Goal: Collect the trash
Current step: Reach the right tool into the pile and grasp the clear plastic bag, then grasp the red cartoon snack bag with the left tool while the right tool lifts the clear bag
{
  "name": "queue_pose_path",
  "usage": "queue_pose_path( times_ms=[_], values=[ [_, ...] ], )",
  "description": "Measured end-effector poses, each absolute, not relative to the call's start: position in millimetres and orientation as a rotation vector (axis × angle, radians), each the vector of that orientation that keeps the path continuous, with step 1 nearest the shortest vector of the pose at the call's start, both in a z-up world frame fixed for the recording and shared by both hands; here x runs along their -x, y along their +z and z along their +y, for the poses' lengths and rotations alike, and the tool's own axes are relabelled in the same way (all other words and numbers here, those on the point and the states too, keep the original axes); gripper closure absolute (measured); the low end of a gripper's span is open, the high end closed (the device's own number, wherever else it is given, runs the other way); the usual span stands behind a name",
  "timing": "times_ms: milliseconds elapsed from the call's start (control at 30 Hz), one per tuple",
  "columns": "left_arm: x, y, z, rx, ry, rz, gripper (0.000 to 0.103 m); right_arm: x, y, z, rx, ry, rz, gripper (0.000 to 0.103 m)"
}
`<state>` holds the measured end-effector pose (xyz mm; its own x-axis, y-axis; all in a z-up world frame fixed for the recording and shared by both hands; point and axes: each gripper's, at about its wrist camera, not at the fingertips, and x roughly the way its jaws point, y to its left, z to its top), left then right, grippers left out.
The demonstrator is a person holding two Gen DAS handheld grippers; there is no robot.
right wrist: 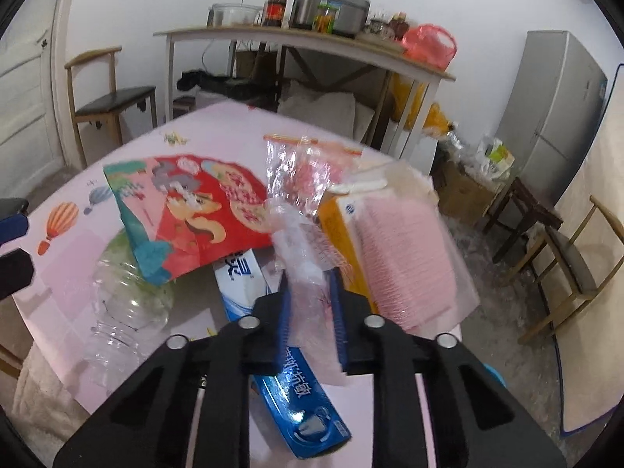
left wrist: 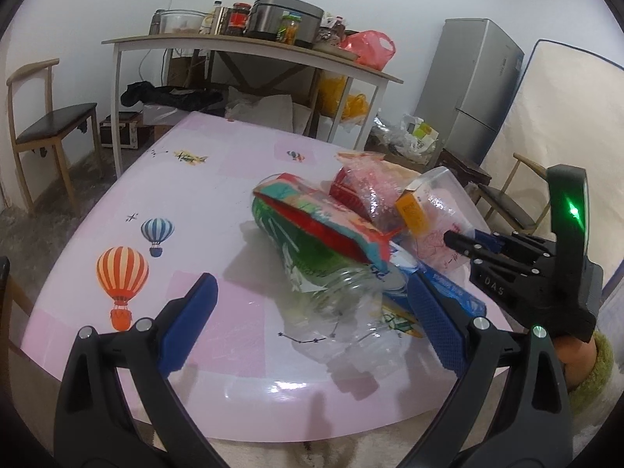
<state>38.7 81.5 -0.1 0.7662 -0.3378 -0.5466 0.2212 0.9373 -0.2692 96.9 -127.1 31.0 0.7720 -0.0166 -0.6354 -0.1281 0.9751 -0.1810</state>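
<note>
A pile of trash lies on the pink table (left wrist: pixel 218 179): a clear plastic bottle with a green label (left wrist: pixel 331 284), a red snack bag (left wrist: pixel 323 218), a blue toothpaste box (right wrist: pixel 280 355), an orange box (left wrist: pixel 411 208) and a clear plastic bag (left wrist: pixel 440 210). My left gripper (left wrist: pixel 312 304) is open, its fingers on either side of the bottle. My right gripper (right wrist: pixel 310 300) is shut on the clear plastic bag (right wrist: pixel 308 273), which holds the orange box (right wrist: pixel 343 226) and a pink pad (right wrist: pixel 405 257). The right gripper also shows in the left wrist view (left wrist: pixel 452 240).
A side table (left wrist: pixel 249 45) with jars and a cooker stands behind. A grey fridge (left wrist: pixel 475 85) is at the right. Wooden chairs stand at the left (left wrist: pixel 46 117) and right (right wrist: pixel 577 257). The floor holds boxes and bags.
</note>
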Motion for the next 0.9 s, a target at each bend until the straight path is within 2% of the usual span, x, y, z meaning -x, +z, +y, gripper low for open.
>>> queue_pose_path(
  times_ms=[300, 500, 600, 700, 733, 800, 867, 900],
  values=[
    [-32.2, 15.3, 69.6, 0.178, -0.329, 0.587, 0.009, -58.9, 70.4, -146.5, 0.114, 0.103, 0.550, 0.089],
    [-59.8, 24.3, 86.9, 0.279, -0.336, 0.593, 0.009, -36.7, 101.9, -167.0, 0.009, 0.133, 0.462, 0.089],
    [-93.2, 24.1, 105.0, 0.378, -0.346, 0.651, 0.009, -28.9, 109.9, -176.1, -0.031, 0.149, 0.442, 0.089],
    [-137.2, 10.5, 118.2, 0.485, -0.403, 0.795, 0.010, -27.9, 108.6, -181.8, -0.059, 0.149, 0.448, 0.089],
    [-147.2, 5.9, 122.3, 0.520, -0.410, 0.823, 0.012, -28.2, 106.8, -183.7, -0.065, 0.147, 0.453, 0.089],
    [-163.4, -3.8, 130.2, 0.588, -0.408, 0.871, 0.028, -30.1, 102.3, -185.9, -0.075, 0.142, 0.468, 0.089],
    [-177.3, -13.1, 136.6, 0.645, -0.405, 0.913, 0.035, -30.2, 98.0, -187.2, -0.086, 0.139, 0.479, 0.089],
    [-179.6, -17.4, 137.5, 0.654, -0.399, 0.926, 0.043, -30.3, 95.6, -188.8, -0.093, 0.137, 0.486, 0.089]
  ],
)
